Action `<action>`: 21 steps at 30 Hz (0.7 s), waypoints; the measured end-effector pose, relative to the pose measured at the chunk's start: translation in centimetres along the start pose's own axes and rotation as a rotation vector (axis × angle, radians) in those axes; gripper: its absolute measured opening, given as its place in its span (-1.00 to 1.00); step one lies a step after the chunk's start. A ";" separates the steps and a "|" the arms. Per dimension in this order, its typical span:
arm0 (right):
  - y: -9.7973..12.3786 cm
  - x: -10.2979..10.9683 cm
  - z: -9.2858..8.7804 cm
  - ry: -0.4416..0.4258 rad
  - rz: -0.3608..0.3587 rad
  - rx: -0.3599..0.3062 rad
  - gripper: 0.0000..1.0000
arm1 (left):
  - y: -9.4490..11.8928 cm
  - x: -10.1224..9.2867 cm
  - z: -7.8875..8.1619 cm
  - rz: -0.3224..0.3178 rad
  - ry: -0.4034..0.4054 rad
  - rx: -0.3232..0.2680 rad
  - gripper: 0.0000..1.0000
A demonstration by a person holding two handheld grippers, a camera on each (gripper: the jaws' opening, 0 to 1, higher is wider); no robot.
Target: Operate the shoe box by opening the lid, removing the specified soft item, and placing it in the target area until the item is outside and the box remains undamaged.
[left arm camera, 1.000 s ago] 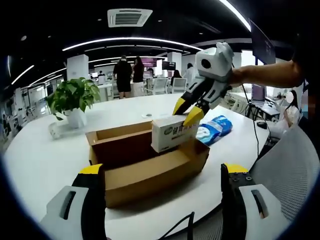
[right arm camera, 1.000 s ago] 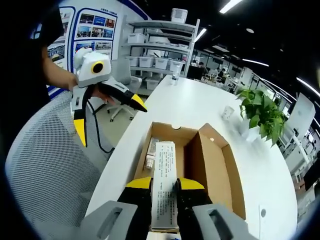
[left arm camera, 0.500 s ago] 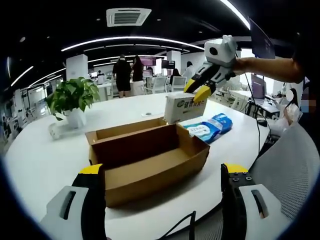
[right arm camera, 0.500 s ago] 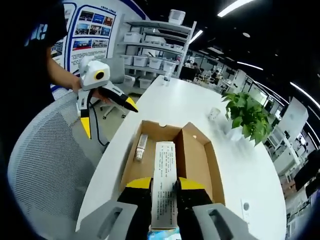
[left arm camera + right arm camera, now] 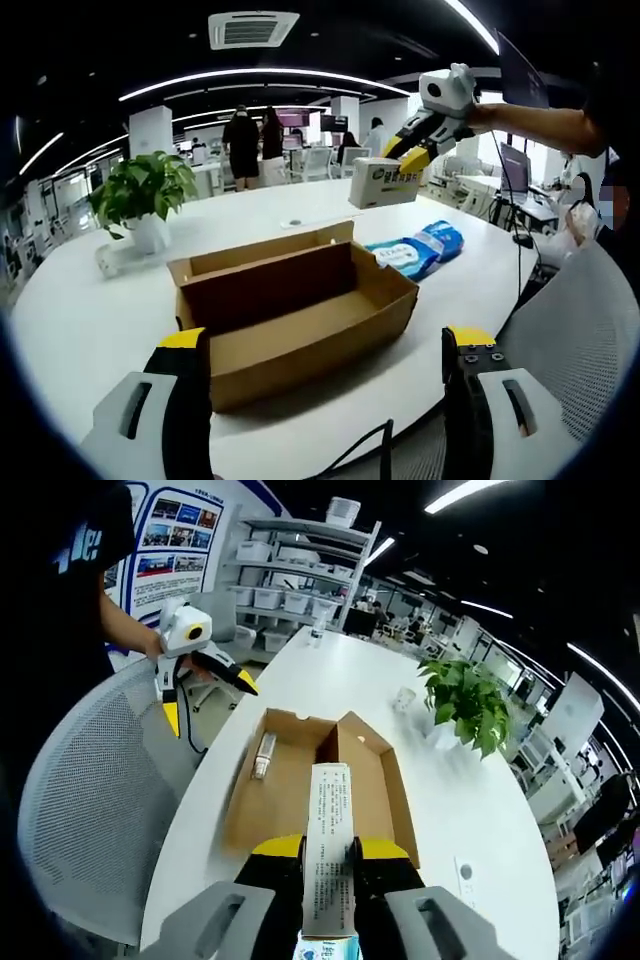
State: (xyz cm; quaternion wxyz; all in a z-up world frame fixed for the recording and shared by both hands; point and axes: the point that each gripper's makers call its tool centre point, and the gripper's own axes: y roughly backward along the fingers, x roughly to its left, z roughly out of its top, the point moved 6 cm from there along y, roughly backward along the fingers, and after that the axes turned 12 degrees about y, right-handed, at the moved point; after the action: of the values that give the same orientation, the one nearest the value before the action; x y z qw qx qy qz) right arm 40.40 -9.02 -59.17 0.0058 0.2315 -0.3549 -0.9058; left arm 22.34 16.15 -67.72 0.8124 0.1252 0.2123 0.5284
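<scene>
The white rectangular tissue pack with green print (image 5: 383, 183) hangs in the air above the round white table (image 5: 80, 320), clamped between the jaws of the right gripper (image 5: 410, 152). Below it sits the open brown cardboard shoe box (image 5: 300, 320), beside a blue plastic-wrapped packet (image 5: 420, 250). The left gripper (image 5: 325, 360) hovers spread wide.

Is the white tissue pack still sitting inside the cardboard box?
No: in the left gripper view the white tissue pack hangs in the right gripper, well above the open cardboard box.

Print on pack (image 5: 329, 850), perhaps Chinese, unreadable
</scene>
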 end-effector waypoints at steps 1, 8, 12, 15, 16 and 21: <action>0.2 -0.1 -0.2 -0.001 -0.001 0.001 -0.72 | 0.0 0.0 0.0 0.002 0.000 0.000 0.99; 1.6 -0.7 -1.7 -0.013 -0.018 0.016 -0.72 | 0.0 0.1 0.0 0.006 0.005 0.001 0.99; 2.4 -1.0 -2.9 -0.019 -0.031 0.028 -0.72 | 0.0 0.1 0.0 0.002 0.006 -0.001 0.99; 3.0 -1.3 -3.9 -0.027 -0.043 0.040 -0.72 | 0.1 0.1 0.1 0.003 0.011 -0.007 0.99; 3.3 -1.4 -4.3 -0.029 -0.046 0.046 -0.72 | 0.1 0.1 0.1 0.004 0.013 -0.008 0.99; 4.3 -1.5 -5.7 -0.043 -0.060 0.066 -0.72 | 0.0 0.1 0.0 0.005 0.018 0.003 0.99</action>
State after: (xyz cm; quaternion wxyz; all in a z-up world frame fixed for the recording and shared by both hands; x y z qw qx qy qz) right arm 43.53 -15.66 -59.41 -0.0369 0.2225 -0.3776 -0.8981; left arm 22.36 16.29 -67.77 0.8089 0.1221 0.2201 0.5313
